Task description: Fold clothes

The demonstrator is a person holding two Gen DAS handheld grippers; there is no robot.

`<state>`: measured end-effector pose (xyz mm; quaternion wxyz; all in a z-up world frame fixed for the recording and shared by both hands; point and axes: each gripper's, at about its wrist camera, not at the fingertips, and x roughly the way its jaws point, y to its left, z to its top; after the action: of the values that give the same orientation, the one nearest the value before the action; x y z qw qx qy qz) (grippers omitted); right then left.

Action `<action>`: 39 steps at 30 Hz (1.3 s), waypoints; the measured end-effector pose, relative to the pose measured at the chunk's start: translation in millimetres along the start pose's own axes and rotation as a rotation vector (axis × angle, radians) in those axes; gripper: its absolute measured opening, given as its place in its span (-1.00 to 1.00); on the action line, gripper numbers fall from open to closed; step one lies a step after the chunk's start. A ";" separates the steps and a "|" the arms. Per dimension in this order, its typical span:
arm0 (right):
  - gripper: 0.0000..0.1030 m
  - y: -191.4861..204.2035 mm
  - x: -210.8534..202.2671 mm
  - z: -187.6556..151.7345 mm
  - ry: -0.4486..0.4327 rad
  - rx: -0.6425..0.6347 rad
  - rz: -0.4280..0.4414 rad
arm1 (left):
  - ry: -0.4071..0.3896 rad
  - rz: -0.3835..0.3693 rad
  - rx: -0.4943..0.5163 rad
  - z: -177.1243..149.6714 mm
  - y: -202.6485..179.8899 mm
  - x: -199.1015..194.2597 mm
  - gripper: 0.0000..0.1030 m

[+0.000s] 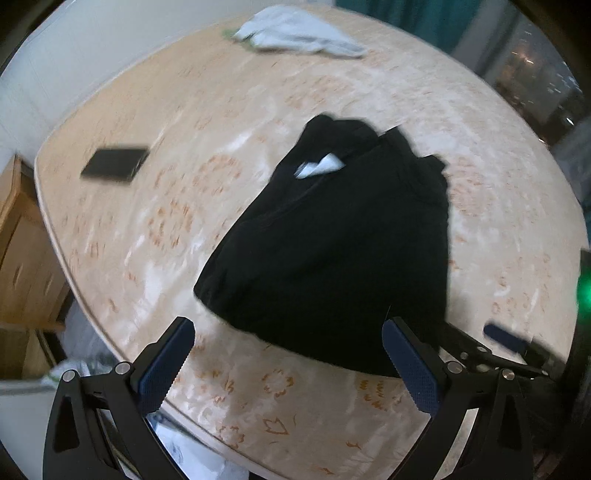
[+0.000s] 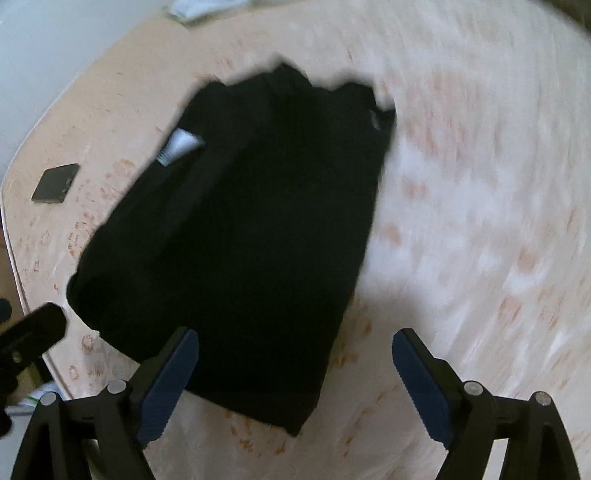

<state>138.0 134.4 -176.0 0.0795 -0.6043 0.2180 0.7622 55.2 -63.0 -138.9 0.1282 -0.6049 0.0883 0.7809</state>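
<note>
A black fabric garment (image 1: 332, 251) lies in a long, narrowed slab on a peach-patterned mattress (image 1: 184, 221), its long axis running from the lower middle of the left wrist view up toward the centre, a white label (image 1: 317, 168) showing near its far end. Both tools hang above the near hem with jaws spread wide and nothing between them: the left hand-held gripper (image 1: 288, 365) frames the hem's lower left corner, while the right hand-held gripper (image 2: 295, 387) sits over the lower right corner in its own view. Each is about equally near its own corner. The garment's side edges look doubled inward, though blur and the dark cloth hide the layers; the scene fits either a piece partly folded and awaiting a lengthwise fold, or one just laid down. Open mattress stretches beyond the far end and to the right of the frame; the mattress edge curves close below the hem at lower left. A flat dark rectangular object (image 1: 114, 164) rests at left, and a crumpled pale grey cloth (image 1: 295, 33) at top, both well apart.
</note>
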 end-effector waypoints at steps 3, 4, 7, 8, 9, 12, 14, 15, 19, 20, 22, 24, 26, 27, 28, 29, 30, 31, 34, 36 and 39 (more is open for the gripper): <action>0.72 -22.5 24.1 -3.1 0.092 0.132 0.040 | 0.071 -0.013 -0.127 -4.0 19.0 20.7 1.00; 0.73 -27.5 29.9 -4.4 0.105 0.158 0.041 | 0.093 -0.018 -0.169 -5.7 25.1 26.7 1.00; 0.74 -41.2 47.1 -7.9 0.143 0.228 0.047 | 0.171 -0.008 -0.304 -14.7 44.6 44.6 1.00; 0.77 -42.5 52.3 -8.1 0.150 0.238 0.059 | 0.184 -0.003 -0.325 -16.6 47.3 47.7 1.00; 0.79 -43.5 57.6 -8.0 0.158 0.250 0.072 | 0.200 -0.001 -0.350 -19.9 51.3 51.4 1.00; 0.80 -43.8 70.0 -6.5 0.177 0.279 0.091 | 0.230 -0.003 -0.375 -25.8 55.5 58.2 1.00; 0.89 -42.6 74.4 -4.9 0.181 0.288 0.099 | 0.235 -0.008 -0.368 -27.1 53.8 59.7 1.00; 0.90 -41.9 76.5 -4.1 0.182 0.293 0.103 | 0.228 -0.011 -0.354 -26.1 50.8 58.8 1.00; 0.90 -33.2 68.2 -3.5 0.153 0.248 0.087 | 0.186 -0.024 -0.266 -17.6 31.5 51.5 1.00; 0.90 -30.5 64.8 -4.2 0.143 0.231 0.077 | 0.175 -0.024 -0.234 -14.2 24.0 48.8 1.00; 0.90 -25.3 57.5 -5.8 0.120 0.196 0.055 | 0.152 -0.023 -0.170 -7.5 8.9 43.1 1.00; 0.90 -18.4 44.0 -7.9 0.062 0.143 0.016 | 0.098 -0.008 -0.087 -0.7 -8.5 31.4 1.00; 0.90 -10.4 25.5 -11.2 -0.023 0.079 -0.047 | 0.038 0.008 -0.006 5.1 -25.5 18.7 1.00; 0.90 -8.0 18.4 -12.9 -0.052 0.056 -0.068 | 0.012 0.015 0.031 7.6 -33.2 12.9 1.00; 0.90 -7.9 15.4 -14.6 -0.057 0.049 -0.068 | 0.001 0.021 0.055 9.1 -38.1 9.7 1.00; 0.90 -7.9 12.3 -16.3 -0.061 0.041 -0.068 | -0.010 0.026 0.078 10.7 -42.8 6.7 1.00; 0.90 -7.9 9.3 -18.0 -0.066 0.034 -0.069 | -0.013 0.028 0.089 12.3 -45.1 5.8 1.00; 0.90 -7.8 6.3 -19.7 -0.070 0.026 -0.069 | -0.015 0.031 0.100 13.8 -47.2 5.1 1.00; 0.90 -8.7 1.1 -23.8 -0.067 0.011 -0.064 | -0.002 0.041 0.080 14.3 -44.7 8.9 1.00; 0.90 -15.4 18.6 -21.9 0.020 0.044 -0.016 | 0.019 0.052 0.056 13.0 -36.0 13.5 1.00; 0.90 -22.0 49.3 -22.0 0.134 0.132 0.061 | 0.043 0.067 0.030 7.4 -21.9 16.1 1.00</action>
<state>153.3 137.6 -232.1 0.0811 -0.6404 0.2908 0.7062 51.3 -38.4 -152.3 0.1094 -0.6161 0.1229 0.7703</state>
